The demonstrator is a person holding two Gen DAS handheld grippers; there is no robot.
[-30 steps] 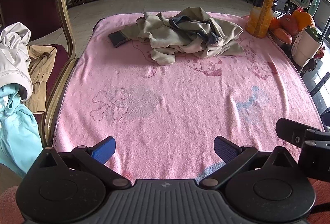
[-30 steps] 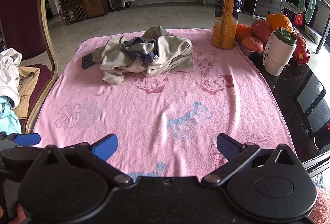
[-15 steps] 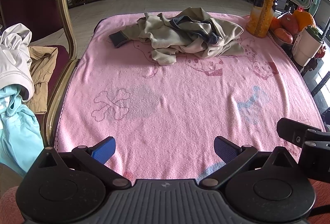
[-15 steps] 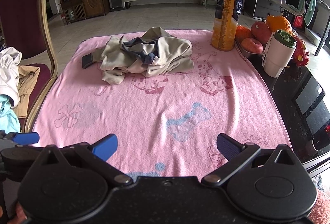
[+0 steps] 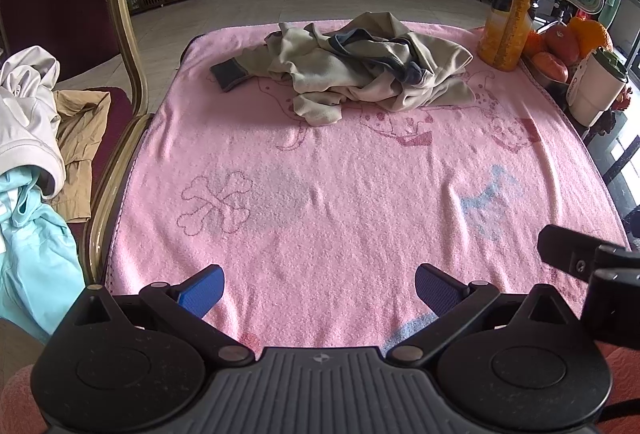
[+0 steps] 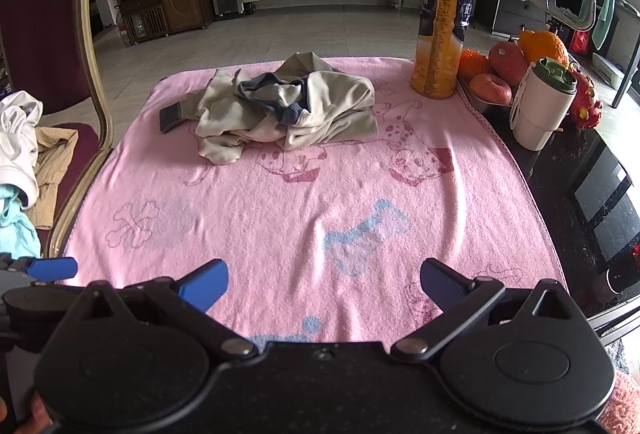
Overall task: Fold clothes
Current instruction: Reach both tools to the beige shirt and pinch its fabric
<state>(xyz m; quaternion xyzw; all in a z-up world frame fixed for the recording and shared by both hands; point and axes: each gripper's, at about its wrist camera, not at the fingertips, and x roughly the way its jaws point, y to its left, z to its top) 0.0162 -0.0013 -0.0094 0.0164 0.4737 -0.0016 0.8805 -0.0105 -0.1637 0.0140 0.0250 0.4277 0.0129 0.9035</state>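
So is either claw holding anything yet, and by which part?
Nothing is held. The left claw and the right claw are both open over the pink towel; the crumpled beige garment lies untouched at the far end.

I cannot read the orange bottle [image 6: 443, 30] label: too small. The pink towel [image 5: 340, 194] hides the counter beneath. The chair [image 6: 44, 18] clothes pile [image 5: 28, 138] is cut off at the left edge.

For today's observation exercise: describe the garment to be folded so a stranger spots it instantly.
Find the pink towel covering the table. At its far end lies a crumpled beige garment with navy trim. Unlike the clothes heaped on the chair, it alone lies on the towel.
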